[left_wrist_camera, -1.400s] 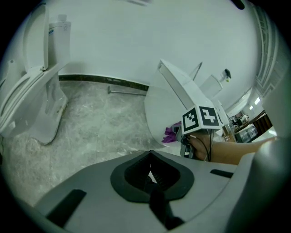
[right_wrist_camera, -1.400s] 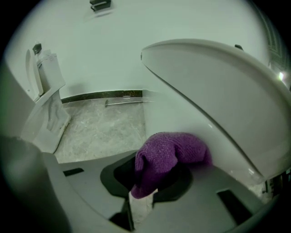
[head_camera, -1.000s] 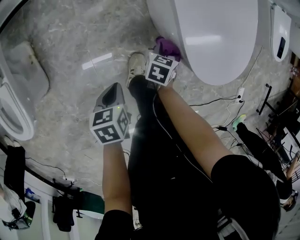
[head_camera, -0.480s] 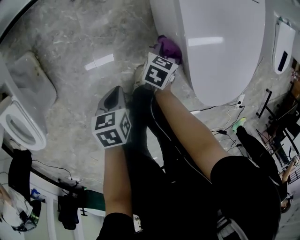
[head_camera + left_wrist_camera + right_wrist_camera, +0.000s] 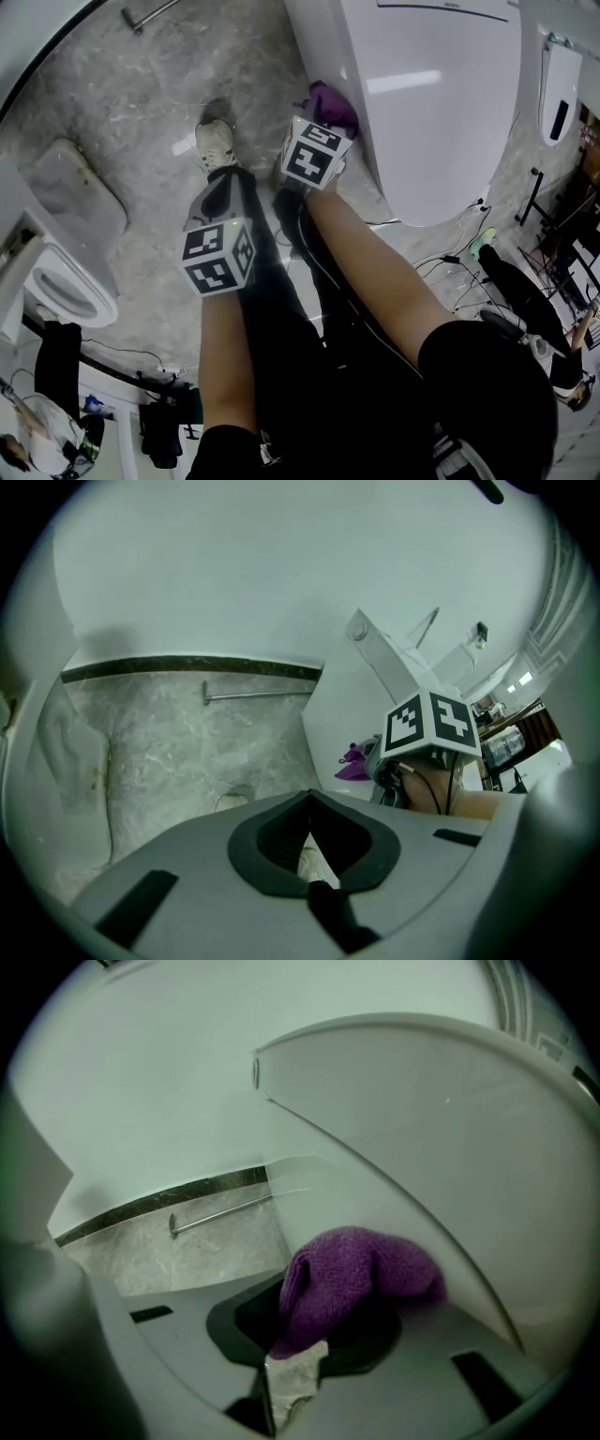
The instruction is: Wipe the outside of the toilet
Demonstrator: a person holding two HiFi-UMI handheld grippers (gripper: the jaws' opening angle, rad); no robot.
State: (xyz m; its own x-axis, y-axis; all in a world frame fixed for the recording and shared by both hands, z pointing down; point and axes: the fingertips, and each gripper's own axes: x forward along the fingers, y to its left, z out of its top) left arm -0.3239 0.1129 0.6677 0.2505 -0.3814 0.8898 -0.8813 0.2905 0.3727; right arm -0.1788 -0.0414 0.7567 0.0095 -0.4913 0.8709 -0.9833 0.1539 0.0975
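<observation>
**Me:** Since a second before, my head view had swung further up the toilet (image 5: 441,103), and my pale shoe (image 5: 214,142) had stepped left across the floor (image 5: 122,103).

**Desk:** Which step was that?

**Me:** Mid-wipe, I judged. My right claw (image 5: 317,1333) was clenched on the purple cloth (image 5: 361,1277), which lay against the bowl's outer wall, low down. My left claw (image 5: 309,850) was closed on nothing and hung apart from the toilet.

**Desk:** And next?

**Me:** Probably dragging the cloth along the curve, kept flat on the porcelain.

**Desk:** Any writing?

**Me:** Only tiny print at the lid's top edge, too small to read.
</observation>
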